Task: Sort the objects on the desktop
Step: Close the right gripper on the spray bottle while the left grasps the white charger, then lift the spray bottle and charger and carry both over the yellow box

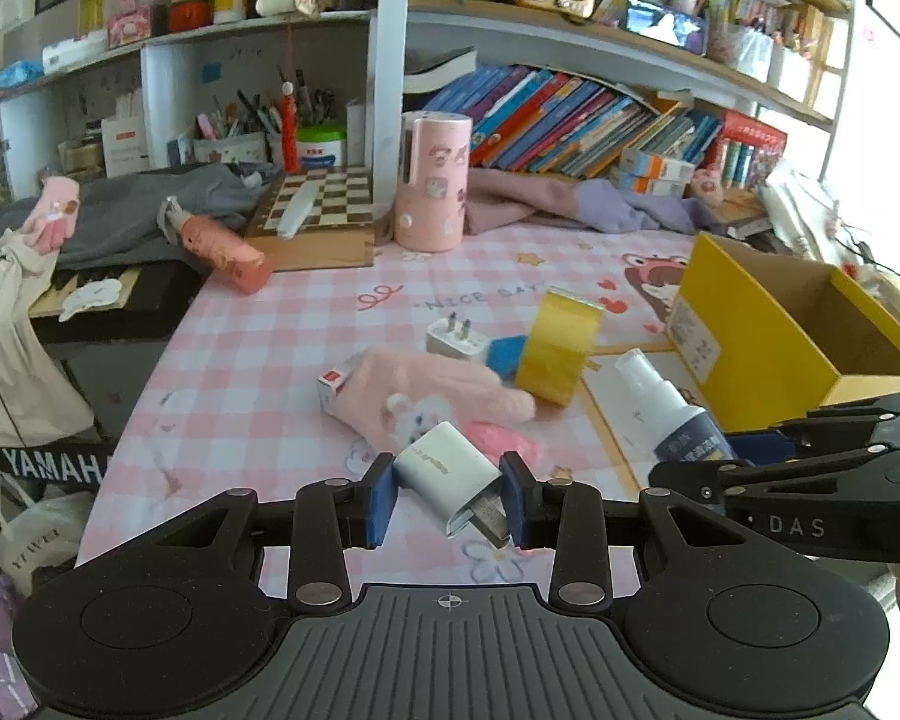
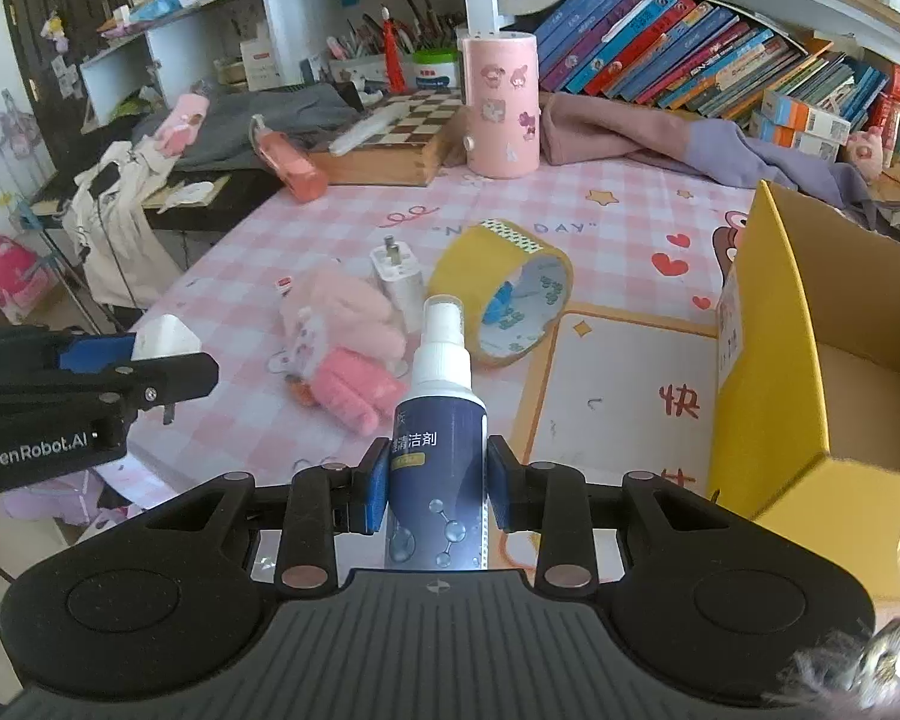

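My left gripper (image 1: 450,495) is shut on a white charger block (image 1: 447,474), held tilted above the pink checked desk mat (image 1: 258,360). My right gripper (image 2: 437,477) is shut on a dark blue spray bottle (image 2: 438,438) with a white nozzle, upright between the blue pads. That bottle (image 1: 672,414) and the right gripper's black body show at the right of the left wrist view. On the mat lie a pink fluffy glove (image 1: 426,396), a white plug adapter (image 1: 453,336) and a yellow tape roll (image 1: 555,348). An open yellow cardboard box (image 2: 810,360) stands at the right.
A pink cylinder with stickers (image 1: 432,180), a wooden chessboard box (image 1: 324,216) and a pink bottle lying down (image 1: 228,252) sit at the back of the desk. Shelves of books (image 1: 576,120) rise behind. Clothes (image 1: 126,210) cover the left side; bags hang past the left edge.
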Demonstrator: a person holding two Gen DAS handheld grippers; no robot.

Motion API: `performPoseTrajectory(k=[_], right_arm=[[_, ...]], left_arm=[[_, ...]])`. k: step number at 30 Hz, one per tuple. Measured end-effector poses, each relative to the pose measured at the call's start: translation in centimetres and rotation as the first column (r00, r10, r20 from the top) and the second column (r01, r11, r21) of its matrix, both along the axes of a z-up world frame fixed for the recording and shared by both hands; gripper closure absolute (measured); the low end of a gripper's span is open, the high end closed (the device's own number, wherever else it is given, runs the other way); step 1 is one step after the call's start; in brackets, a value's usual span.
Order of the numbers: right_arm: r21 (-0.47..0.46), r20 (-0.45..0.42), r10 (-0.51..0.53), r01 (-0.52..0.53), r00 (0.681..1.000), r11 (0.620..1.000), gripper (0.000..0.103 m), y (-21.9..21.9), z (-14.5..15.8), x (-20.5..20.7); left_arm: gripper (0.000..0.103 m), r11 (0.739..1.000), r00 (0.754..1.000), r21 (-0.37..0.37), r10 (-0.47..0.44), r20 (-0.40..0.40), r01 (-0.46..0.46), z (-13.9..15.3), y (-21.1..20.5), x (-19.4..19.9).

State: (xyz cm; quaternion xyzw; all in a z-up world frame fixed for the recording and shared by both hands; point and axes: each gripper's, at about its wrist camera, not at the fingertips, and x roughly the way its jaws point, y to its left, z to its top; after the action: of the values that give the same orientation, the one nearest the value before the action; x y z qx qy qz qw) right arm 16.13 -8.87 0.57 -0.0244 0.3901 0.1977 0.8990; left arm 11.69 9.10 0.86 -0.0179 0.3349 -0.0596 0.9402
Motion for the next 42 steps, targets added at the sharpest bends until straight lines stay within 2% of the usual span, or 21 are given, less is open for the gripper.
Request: performPoseTrajectory(k=[21, 27, 42], right_arm=[[0.013, 0.023, 0.004, -0.004, 1.0, 1.0, 0.073, -0.6, 0.5, -9.6], [0.02, 0.03, -0.011, 0.011, 0.999, 1.0, 0.073, -1.3, 0.5, -11.5], [0.036, 0.014, -0.124, 0.124, 0.992, 0.992, 0.073, -4.2, 0.4, -15.2]], left_arm=[[0.068, 0.999, 0.998, -0.007, -0.043, 0.052, 0.044, 0.7, -1.5, -9.4], [0.068, 0.996, 0.995, -0.007, -0.085, 0.055, 0.085, 0.7, -2.5, -10.4], [0.068, 0.973, 0.972, 0.012, -0.231, 0.05, 0.23, 0.6, -5.8, -11.8]])
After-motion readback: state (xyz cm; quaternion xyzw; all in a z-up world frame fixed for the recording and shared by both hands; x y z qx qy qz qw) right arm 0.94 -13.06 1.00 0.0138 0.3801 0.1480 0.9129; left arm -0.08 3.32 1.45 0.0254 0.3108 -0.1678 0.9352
